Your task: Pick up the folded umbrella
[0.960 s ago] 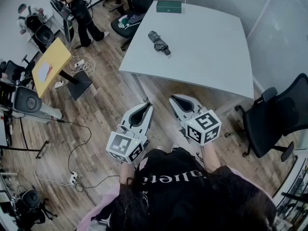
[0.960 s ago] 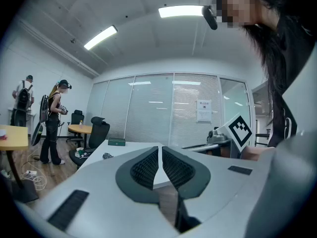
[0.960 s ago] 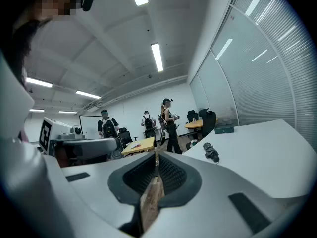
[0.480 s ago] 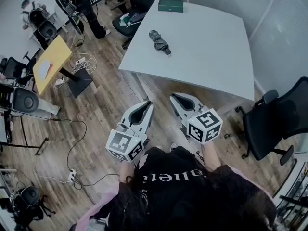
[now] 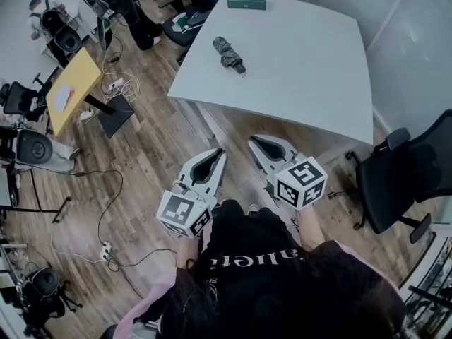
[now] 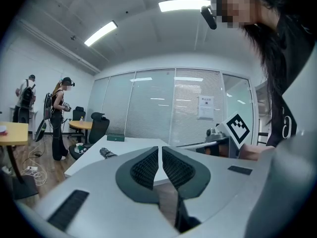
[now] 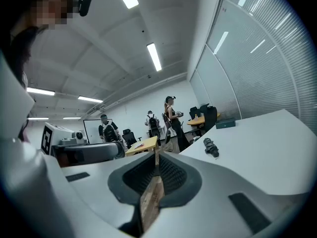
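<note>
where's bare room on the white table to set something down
Most of the white table is bare: everything right of the folded umbrella and toward the near edge. Only its far left corner is taken, by umbrella and green box.

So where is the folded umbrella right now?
In the head view, the folded umbrella lies on the white table near its left edge, just this side of the green box.

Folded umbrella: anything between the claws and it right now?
Nothing visible does. The folded umbrella lies alone on the white table, the green box beyond it at the far edge. The left claw and right claw hang over the floor short of the table's near edge; only bare tabletop lies between.
</note>
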{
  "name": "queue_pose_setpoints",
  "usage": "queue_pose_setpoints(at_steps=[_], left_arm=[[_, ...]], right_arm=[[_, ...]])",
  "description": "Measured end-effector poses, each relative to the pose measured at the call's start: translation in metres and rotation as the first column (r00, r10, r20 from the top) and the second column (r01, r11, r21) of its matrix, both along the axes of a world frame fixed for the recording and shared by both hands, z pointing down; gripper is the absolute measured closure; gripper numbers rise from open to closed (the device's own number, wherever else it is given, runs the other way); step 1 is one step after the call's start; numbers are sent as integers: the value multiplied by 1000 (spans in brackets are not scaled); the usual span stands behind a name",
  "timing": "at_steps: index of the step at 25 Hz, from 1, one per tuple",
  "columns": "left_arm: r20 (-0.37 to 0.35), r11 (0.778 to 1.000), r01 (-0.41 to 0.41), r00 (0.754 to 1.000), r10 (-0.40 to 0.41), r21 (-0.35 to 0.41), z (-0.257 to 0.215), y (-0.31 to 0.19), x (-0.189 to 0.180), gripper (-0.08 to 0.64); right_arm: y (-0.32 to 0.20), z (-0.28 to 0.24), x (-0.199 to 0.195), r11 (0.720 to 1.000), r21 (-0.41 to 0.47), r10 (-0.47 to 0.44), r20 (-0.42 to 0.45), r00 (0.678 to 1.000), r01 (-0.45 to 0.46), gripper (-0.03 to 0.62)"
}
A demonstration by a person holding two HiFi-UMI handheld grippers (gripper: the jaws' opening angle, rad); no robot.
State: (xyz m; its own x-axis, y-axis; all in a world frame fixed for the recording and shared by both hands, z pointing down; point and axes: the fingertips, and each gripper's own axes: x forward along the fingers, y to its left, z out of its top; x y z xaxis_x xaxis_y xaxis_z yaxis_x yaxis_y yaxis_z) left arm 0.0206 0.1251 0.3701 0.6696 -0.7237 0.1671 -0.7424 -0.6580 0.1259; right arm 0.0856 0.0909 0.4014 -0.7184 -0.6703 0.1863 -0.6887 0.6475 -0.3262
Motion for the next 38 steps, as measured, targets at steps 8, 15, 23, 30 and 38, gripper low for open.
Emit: queue_pose_setpoints(at_steps=[8,15,23,30,38], left_arm=[[15,1000,26,1000,-26,-17,7,-11,-6,522],[-4,1000,-5,1000,5,-23,13,-40,-15,522],[-20,999,-37,999,37,-12,13,-111,-47,522],[-46,998,-60,997,60,8,3,-182,-93,522],[-58,995,-100,993,100,3,6,-247,-132,522]], right_arm=[[-11,8,-8,999,-14,-34,15,999,34,558],[-42,12,-17,1000,-22,-8,17,1000,8,558],[-111,17,-41,998,-41,44,7,999,-44,558],[-175,16,-85,996,-55,72,-8,997,-73,558],[-238,18,-127,994,-63,93,-22,995,-94,558]])
